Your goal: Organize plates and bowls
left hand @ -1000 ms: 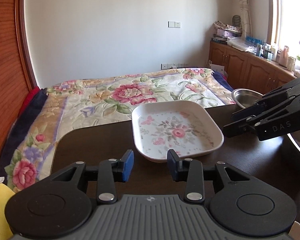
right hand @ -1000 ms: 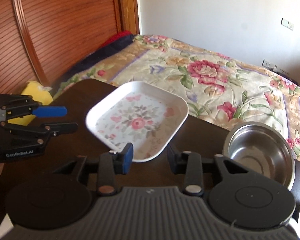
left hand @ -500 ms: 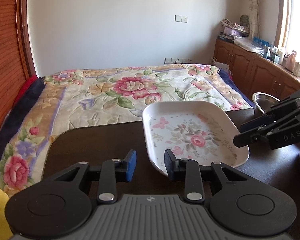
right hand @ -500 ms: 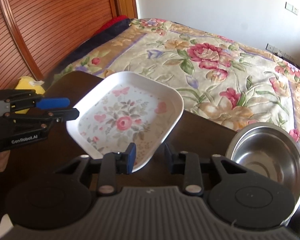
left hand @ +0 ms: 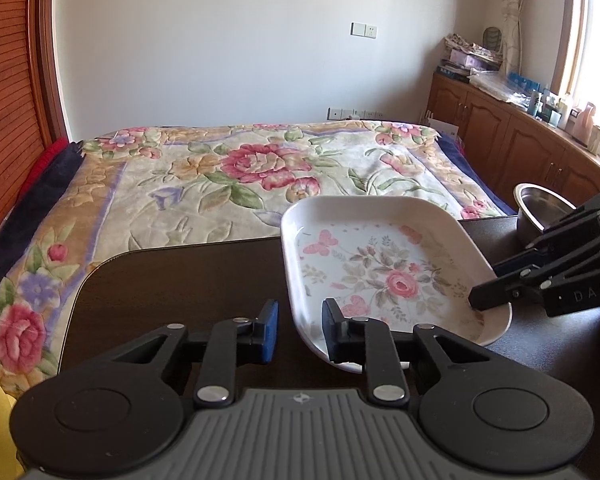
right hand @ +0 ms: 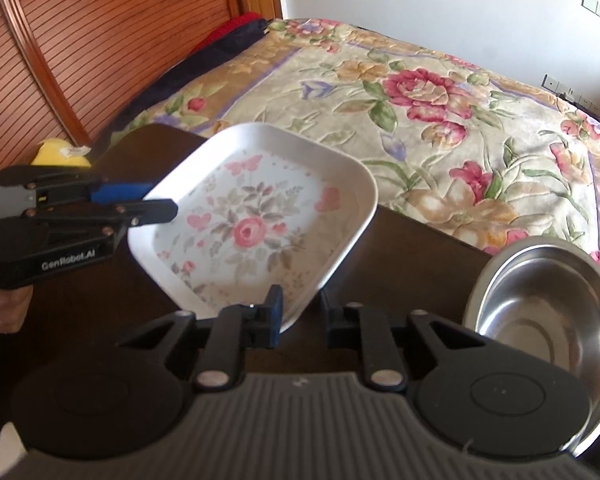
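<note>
Plate: a white square floral plate (left hand: 384,276) is seen on the dark worktop (left hand: 188,280), near the edge by the bed (left hand: 260,172).
Left gripper (left hand: 298,334): jaws are spread apart, with the plate's near-left rim caught between them; nothing is squeezed yet.
Right gripper (right hand: 302,314): jaws are also released, set around the plate's near corner, blue pad over the rim.
Bowl: a steel bowl (right hand: 540,300) is parked on the worktop to the right of the plate, a bit apart from it.
Extra: something yellow (right hand: 62,152) is spotted off the worktop's left side.
</note>
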Tool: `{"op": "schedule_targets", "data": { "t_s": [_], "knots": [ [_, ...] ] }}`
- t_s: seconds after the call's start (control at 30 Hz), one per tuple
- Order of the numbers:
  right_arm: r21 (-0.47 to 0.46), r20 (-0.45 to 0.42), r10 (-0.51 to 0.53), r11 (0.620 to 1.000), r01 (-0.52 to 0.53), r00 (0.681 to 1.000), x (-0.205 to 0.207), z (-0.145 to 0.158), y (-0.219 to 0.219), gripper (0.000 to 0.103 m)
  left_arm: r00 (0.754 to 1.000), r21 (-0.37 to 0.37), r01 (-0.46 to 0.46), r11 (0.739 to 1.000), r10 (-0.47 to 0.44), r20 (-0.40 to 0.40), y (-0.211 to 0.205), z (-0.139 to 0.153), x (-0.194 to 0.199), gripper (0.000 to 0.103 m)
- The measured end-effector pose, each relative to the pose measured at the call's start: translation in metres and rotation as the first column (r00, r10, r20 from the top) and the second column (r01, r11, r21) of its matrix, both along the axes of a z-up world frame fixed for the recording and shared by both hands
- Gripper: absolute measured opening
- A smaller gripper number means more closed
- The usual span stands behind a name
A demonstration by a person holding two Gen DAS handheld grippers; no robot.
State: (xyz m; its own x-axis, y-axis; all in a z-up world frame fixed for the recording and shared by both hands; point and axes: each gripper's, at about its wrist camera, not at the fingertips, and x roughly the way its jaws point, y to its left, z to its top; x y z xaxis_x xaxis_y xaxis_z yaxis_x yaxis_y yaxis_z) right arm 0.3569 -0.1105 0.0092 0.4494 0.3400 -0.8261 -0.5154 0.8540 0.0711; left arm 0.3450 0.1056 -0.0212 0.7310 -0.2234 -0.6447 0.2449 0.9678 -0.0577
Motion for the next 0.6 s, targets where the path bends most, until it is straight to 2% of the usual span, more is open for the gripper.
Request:
{"op": "schedule_targets", "data": {
  "t_s": [0.27,0.4,0.6],
  "knots": [
    [0.0,-0.001,0.008,1.0,-0.008,1.0,0.001,0.0,-0.001,0.021,1.0,-0.017,0.006,1.0,-0.006,-0.008,-0.001,-0.001,0.001,0.015],
    [0.009,-0.004,0.019,1.0,-0.019,1.0,-0.001,0.001,-0.002,0.021,1.0,0.006,0.014,1.0,-0.014,-0.007,-0.004,0.0,-0.005,0.015],
    [0.023,0.01,0.025,0.999,-0.026,1.0,-0.012,0.004,-0.003,0.021,1.0,-0.001,0.03,1.0,-0.03,-0.011,0.0,0.003,-0.021,0.015]
  ]
}}
